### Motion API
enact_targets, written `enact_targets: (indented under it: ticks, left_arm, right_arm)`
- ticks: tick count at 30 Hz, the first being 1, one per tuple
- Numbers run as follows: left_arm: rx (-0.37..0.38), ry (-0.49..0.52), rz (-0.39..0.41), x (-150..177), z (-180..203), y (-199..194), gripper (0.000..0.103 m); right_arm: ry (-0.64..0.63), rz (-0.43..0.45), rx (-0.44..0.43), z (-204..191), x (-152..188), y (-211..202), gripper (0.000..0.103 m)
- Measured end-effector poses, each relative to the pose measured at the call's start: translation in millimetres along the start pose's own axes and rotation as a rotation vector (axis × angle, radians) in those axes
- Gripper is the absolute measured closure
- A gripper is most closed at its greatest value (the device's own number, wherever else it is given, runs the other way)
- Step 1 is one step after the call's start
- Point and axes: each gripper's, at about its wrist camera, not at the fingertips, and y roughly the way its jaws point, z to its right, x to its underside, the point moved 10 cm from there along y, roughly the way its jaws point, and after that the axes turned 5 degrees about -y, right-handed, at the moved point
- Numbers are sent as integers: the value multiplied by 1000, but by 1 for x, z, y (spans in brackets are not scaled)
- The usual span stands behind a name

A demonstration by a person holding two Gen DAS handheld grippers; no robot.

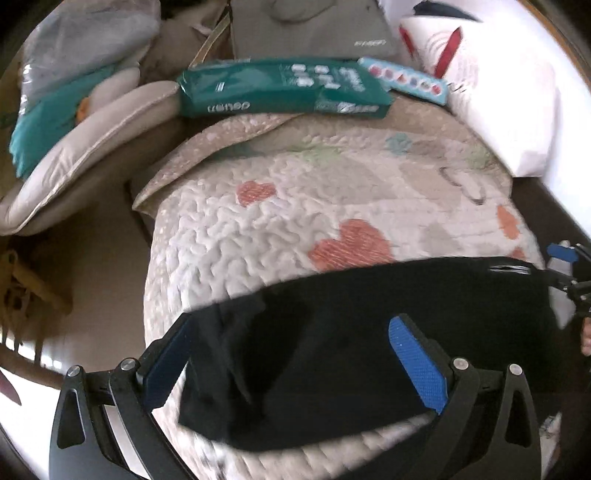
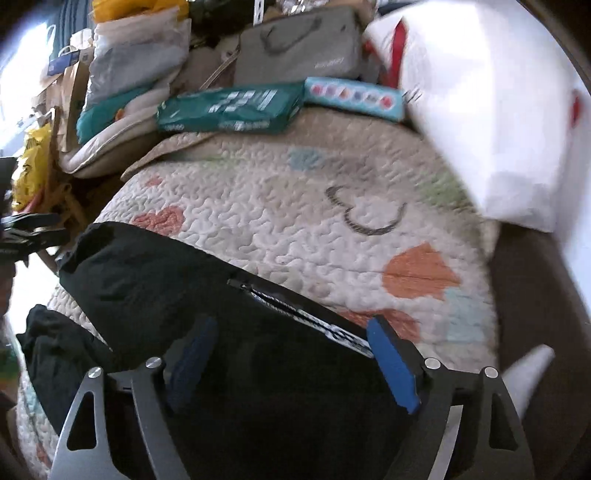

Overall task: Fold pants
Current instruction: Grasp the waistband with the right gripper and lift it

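Black pants (image 1: 369, 332) lie flat across the near part of a quilted bed cover (image 1: 258, 236). In the right wrist view the pants (image 2: 166, 280) show a zipper (image 2: 303, 314) and a bunched dark part hangs at the lower left (image 2: 59, 347). My left gripper (image 1: 291, 332) is open, its blue pads spread wide over the pants' left part. My right gripper (image 2: 291, 332) is open over the pants' right part near the zipper. The right gripper also shows at the right edge of the left wrist view (image 1: 569, 273).
A green box (image 1: 284, 88) and a light blue box (image 1: 402, 79) lie at the far end of the bed. A white pillow (image 1: 491, 103) is at the far right. A grey bag (image 1: 306, 29) and cushions (image 1: 85, 147) are at the back left. Floor lies left of the bed.
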Motion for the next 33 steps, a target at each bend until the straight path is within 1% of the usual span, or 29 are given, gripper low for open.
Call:
enact_targets:
  ticks: [2,3,5,7,8,9,10,12,13,14,15,16,17,18,19,21,22,23,26,29,33]
  left_arm:
    - [2,44,-23,-5,1,19,0]
    - [-9,66,-29,-5,1,26,0]
    - [-25,126,-46,-5,6,42,0]
    - [-32,159,-71,-3,7,54,0]
    - [-30,176,-93,1,9,62,0]
    - [-30,196,-123,6,11,70,0]
    - [-38,211,-143,10,12,76,0]
    - [-32,215,-134,11,14,78,1]
    - [-20,204,-143,11,13,78,4]
    - [-7,197,-139,10,13,75,17]
    - [-4,197,-128,9,13,71,38]
    - [2,197,-121,8,12,66,52]
    - [13,193,-120,7,11,62,80]
    - [34,178,-131,7,10,57,98]
    - [71,165,-146,8,13,53,98]
    - [40,192,-121,8,15,44,98]
    - [29,202,-112,9,17,38,98]
    - [22,211,-101,9,20,33,98]
    - [6,219,-66,5,24,20,98]
    - [8,194,-22,1,22,-3,98]
    - [7,199,33,5,28,-39,98]
  right_arm:
    - [-9,-26,-29,4,0,17,20]
    - [-15,-48,-55,5,1,30,21]
    - [-29,-71,-61,9,3,47,22]
    - [-36,-90,-67,13,6,65,22]
    - [-40,-76,-52,17,5,70,22]
    - [-41,-82,-57,17,6,76,23]
    - [-43,-89,-59,18,7,81,24]
    - [-60,-107,-62,15,11,93,25]
    - [-70,-112,-57,15,11,96,25]
    - [-82,-117,-51,14,12,99,27]
    - [-87,-115,-47,13,12,101,32]
    - [-87,-114,-58,11,12,101,36]
    - [-84,-112,-76,9,12,99,49]
    - [-84,-109,-83,7,12,98,58]
    - [-88,-108,-78,7,12,96,63]
    - [-83,-113,-79,8,12,93,79]
    - [-70,-111,-87,8,12,89,84]
    - [-60,-109,-89,8,11,86,94]
    - [-47,-103,-78,6,11,74,95]
    - [-62,-92,-46,0,13,60,96]
    - [-64,-73,-15,-8,17,36,96]
